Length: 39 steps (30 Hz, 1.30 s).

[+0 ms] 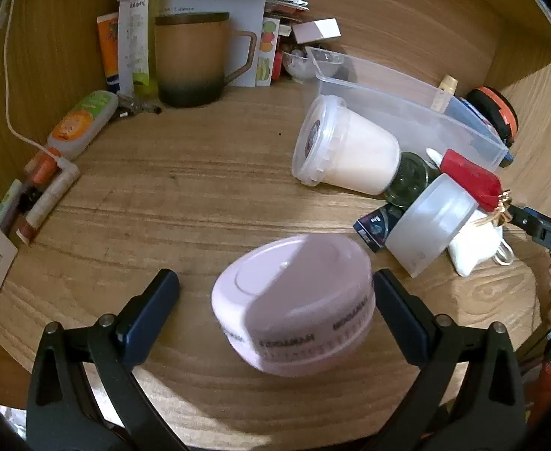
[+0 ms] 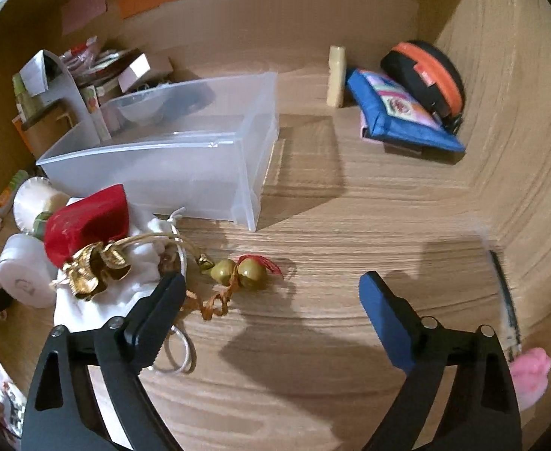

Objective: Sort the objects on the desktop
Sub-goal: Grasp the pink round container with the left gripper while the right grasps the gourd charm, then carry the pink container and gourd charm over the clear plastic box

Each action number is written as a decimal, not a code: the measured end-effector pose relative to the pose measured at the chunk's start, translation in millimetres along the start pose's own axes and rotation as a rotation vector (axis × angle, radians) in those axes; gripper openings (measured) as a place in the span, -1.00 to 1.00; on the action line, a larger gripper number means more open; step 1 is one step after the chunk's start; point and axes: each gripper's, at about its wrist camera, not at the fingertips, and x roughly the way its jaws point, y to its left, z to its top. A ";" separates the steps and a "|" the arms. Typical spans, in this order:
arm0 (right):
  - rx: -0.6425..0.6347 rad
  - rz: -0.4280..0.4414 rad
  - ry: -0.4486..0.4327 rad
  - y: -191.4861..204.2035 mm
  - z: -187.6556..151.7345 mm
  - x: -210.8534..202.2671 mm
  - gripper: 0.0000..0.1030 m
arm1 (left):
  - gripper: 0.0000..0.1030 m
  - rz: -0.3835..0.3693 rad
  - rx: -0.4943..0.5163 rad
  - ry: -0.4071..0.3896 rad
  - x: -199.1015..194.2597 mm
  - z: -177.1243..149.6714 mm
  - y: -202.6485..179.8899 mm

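A round pale-pink jar lies tilted on the wooden desk between the fingers of my left gripper, which is open; the right finger is close to the jar, the left one apart from it. A clear plastic box stands at the back right, also in the right wrist view. My right gripper is open and empty above bare desk. Two brass bells with a red ribbon lie just beyond its left finger, next to a white pouch and a red pouch.
A white tub on its side, a green glass jar and a white jar crowd the right. A brown mug, tubes and papers line the back left. A blue pouch and an orange-black case sit at the back right.
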 end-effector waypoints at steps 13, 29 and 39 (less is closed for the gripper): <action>-0.066 -0.004 0.062 15.4 1.6 18.9 -0.08 | 0.74 0.077 0.088 -0.070 8.1 -2.0 -8.3; -0.043 0.006 0.000 19.5 2.5 9.7 -0.45 | 0.27 0.054 0.086 -0.093 6.2 -1.1 -8.1; -0.004 0.023 -0.123 11.8 8.4 -27.5 -0.45 | 0.27 0.043 0.075 -0.173 -21.2 19.5 -7.1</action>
